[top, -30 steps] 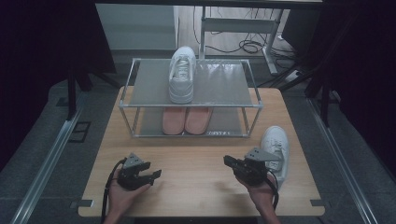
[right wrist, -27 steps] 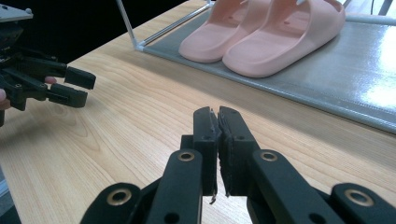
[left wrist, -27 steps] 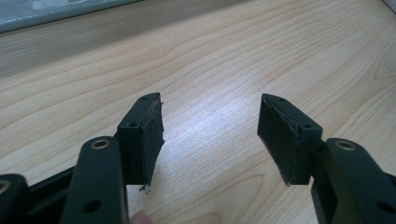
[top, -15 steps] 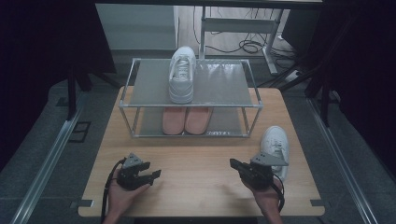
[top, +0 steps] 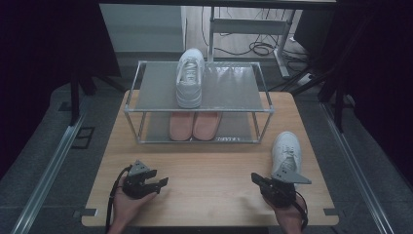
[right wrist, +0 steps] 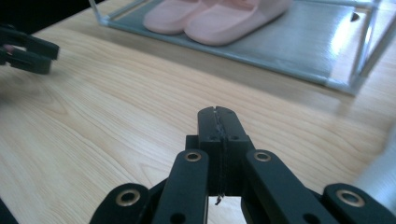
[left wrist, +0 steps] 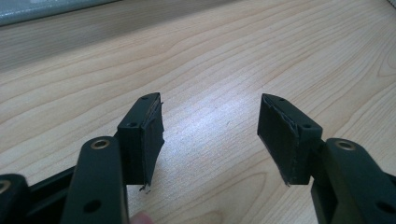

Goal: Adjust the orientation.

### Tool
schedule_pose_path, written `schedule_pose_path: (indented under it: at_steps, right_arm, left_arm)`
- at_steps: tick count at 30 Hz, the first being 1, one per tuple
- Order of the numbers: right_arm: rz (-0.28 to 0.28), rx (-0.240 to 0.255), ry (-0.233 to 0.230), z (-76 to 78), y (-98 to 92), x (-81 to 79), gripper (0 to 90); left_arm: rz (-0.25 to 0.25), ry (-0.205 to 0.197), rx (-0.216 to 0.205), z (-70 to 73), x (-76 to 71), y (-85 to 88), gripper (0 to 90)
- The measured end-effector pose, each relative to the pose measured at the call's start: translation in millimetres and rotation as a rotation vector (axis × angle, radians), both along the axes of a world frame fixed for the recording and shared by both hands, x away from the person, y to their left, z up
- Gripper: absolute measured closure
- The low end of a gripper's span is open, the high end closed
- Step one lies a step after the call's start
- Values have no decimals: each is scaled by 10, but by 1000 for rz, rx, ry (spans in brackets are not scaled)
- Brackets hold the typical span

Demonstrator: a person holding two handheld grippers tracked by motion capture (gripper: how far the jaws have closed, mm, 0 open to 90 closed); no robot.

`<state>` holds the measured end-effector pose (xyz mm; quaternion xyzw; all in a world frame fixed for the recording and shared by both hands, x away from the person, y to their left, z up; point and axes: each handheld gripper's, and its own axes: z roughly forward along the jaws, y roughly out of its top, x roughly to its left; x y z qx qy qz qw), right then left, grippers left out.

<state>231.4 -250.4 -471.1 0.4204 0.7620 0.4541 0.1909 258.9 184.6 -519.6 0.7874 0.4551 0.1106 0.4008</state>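
At the near edge of the wooden table (top: 209, 161), the left gripper (top: 158, 184) sits in a hand at the near left, low over the bare wood. Its jaws stand well apart with nothing between them, as the left gripper view shows, with only wood grain in the gap.

At the near right, the right gripper (top: 257, 179) is held in the other hand, its jaws pointing leftward across the table. In the right gripper view the two black jaws are pressed flat together, pad against pad, and hold nothing. They have just finished closing, with nothing caught in them.

Just beside that gripper, on its far right side, a white sneaker (top: 286, 151) lies on the table, toe pointing away from the person. The gripper's grey plate overlaps the shoe's heel in the high view, so I cannot tell whether they touch.

Farther off, mid-table, stands a metal-framed shoe rack (top: 229, 92) with two shelves. On its lower shelf a pair of pink slippers (top: 195, 126) lies side by side. On its top shelf a second white sneaker (top: 190, 78) rests left of centre, toe pointing away.
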Motion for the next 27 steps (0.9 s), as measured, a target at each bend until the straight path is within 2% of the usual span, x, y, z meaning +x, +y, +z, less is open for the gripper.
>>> schedule_pose_path:
  at_steps: [13,22,24,27]
  right_arm:
    - [-61,-39,5,-76,-146,-151,900]
    - [-140,-68,18,-148,-352,-245,900]
    - [-137,-63,22,-157,-359,-242,900]
    - [-139,-86,18,-162,-340,-244,900]
  left_arm:
    - [6,0,2,-5,5,9,408]
    - [0,2,10,-13,10,-2,407]
    - [0,0,9,-16,10,-6,407]
    - [1,2,8,-12,8,-1,406]
